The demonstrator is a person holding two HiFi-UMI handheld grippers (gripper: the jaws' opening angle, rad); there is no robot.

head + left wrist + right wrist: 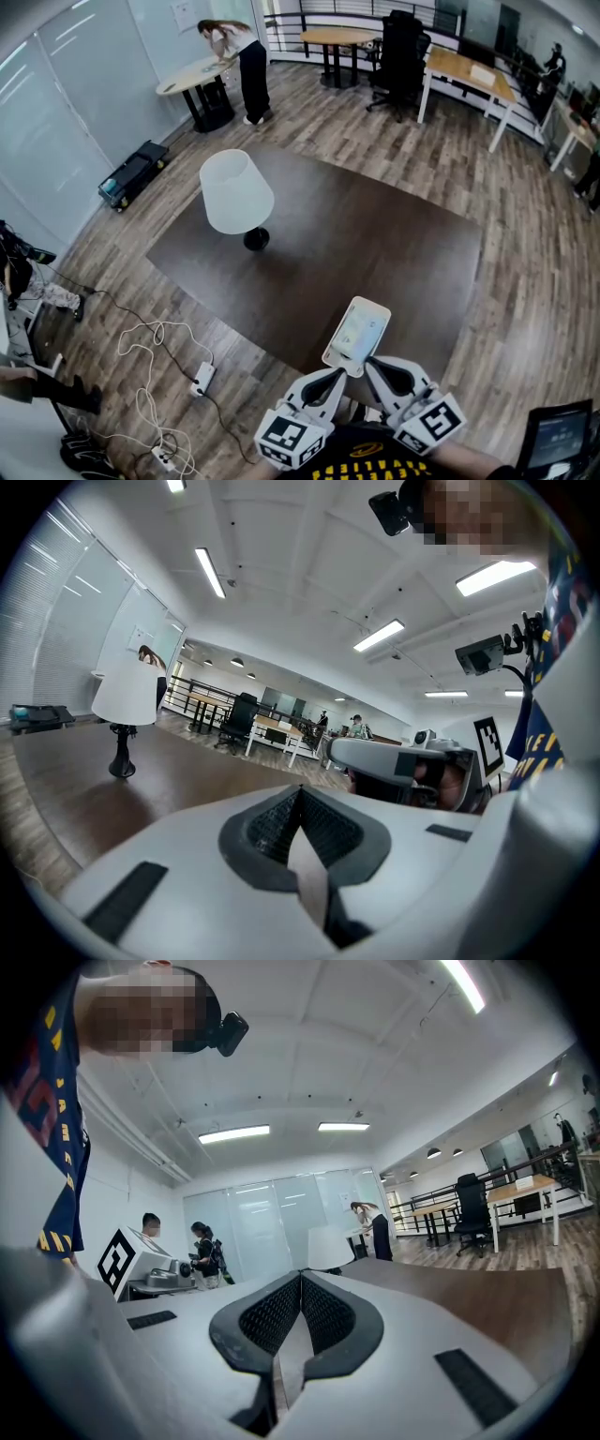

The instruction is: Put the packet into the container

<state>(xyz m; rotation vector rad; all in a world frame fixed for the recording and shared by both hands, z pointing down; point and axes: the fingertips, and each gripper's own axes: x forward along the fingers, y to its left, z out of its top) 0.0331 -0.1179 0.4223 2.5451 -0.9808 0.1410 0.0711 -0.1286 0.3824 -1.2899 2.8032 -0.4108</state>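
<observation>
Wood plank floor [525,234], dark brown table [375,253] with white lamp [236,192], frosted glass wall [56,122] at left, black office chair [398,56], wooden desks [464,67], ceiling strip lights [211,572].
</observation>
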